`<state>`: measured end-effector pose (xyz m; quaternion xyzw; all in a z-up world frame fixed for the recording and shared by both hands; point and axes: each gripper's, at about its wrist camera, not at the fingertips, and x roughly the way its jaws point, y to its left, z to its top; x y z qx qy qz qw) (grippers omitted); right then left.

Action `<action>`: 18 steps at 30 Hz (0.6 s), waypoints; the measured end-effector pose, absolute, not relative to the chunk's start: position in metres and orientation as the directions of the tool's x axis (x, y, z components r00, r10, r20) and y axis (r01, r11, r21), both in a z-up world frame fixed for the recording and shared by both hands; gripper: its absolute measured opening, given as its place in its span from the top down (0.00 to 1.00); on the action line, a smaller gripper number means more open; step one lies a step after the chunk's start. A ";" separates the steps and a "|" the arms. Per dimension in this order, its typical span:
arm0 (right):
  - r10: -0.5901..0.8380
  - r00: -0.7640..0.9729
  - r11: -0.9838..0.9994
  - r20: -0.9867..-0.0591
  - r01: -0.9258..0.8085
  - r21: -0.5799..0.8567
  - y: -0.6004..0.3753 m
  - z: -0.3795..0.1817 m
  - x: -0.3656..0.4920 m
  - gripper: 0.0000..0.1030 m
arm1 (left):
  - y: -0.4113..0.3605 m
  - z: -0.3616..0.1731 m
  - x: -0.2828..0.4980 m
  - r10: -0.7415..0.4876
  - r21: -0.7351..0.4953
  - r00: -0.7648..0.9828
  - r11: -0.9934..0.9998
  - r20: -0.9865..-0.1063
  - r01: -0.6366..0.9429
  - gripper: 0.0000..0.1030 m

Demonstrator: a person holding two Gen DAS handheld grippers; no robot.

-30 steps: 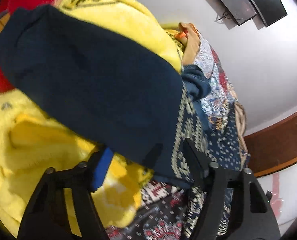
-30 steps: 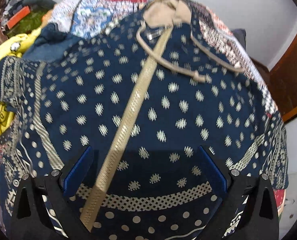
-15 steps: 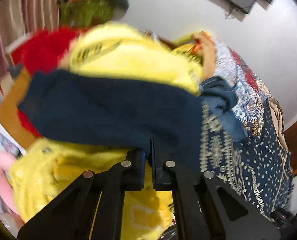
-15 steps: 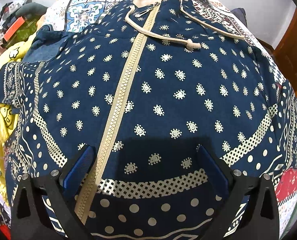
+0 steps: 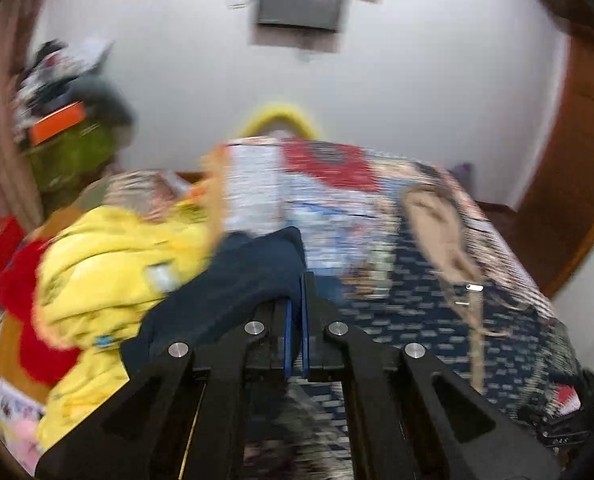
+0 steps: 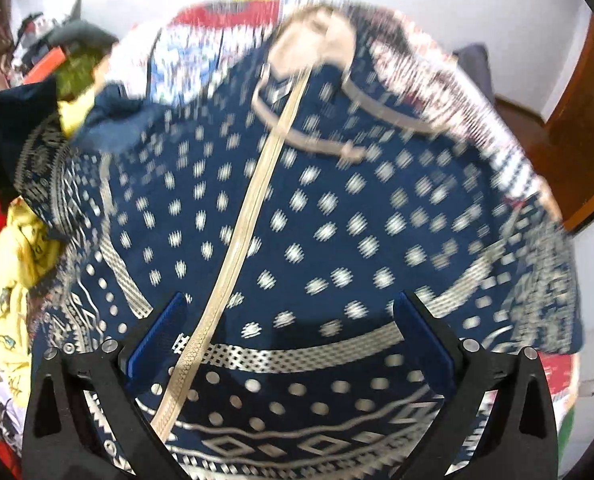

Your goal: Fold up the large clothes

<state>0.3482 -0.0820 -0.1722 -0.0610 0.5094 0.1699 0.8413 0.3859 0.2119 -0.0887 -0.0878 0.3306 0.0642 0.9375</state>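
A navy hoodie [image 6: 337,208] with white dots, a beige zipper [image 6: 253,200] and a beige hood [image 6: 317,40] lies spread face up on the bed. My left gripper [image 5: 299,280] is shut on the plain navy inside of its sleeve [image 5: 233,280] and holds it up off the bed. That raised sleeve [image 6: 13,128] shows at the left edge of the right wrist view. My right gripper [image 6: 289,308] hovers open above the hoodie's lower front, with nothing between its blue pads [image 6: 157,340]. Both views are motion-blurred.
A yellow fleece [image 5: 109,256] and a red cloth [image 5: 21,280] are heaped left of the hoodie. A patterned bedspread [image 5: 297,184] covers the bed. A green pile with an orange box [image 5: 61,124] stands at the far left, a wooden door [image 5: 577,160] at the right.
The left gripper's jaws closed on the navy sleeve, then rose and swung with it, rolling upright. The right gripper lifted slightly and stayed open.
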 end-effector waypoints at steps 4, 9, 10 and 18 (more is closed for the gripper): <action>0.138 0.565 0.944 -0.813 -0.324 -0.065 -0.099 -0.142 0.338 0.01 | 0.136 -0.102 0.404 -0.066 -0.122 0.755 0.992 -0.652 -0.019 0.98; 0.098 0.648 0.946 -0.756 -0.296 -0.131 -0.119 -0.123 0.324 0.00 | 0.054 -0.154 0.414 -0.140 -0.077 0.660 0.989 -0.738 0.123 0.98; 0.099 0.656 0.946 -0.749 -0.296 -0.134 -0.122 -0.120 0.320 0.00 | 0.043 -0.166 0.415 -0.155 -0.082 0.633 0.986 -0.759 0.143 0.98; 0.092 0.710 0.923 -0.698 -0.324 -0.209 -0.131 -0.117 0.296 0.00 | -0.004 -0.236 0.395 -0.199 -0.132 0.437 0.975 -0.877 0.179 0.98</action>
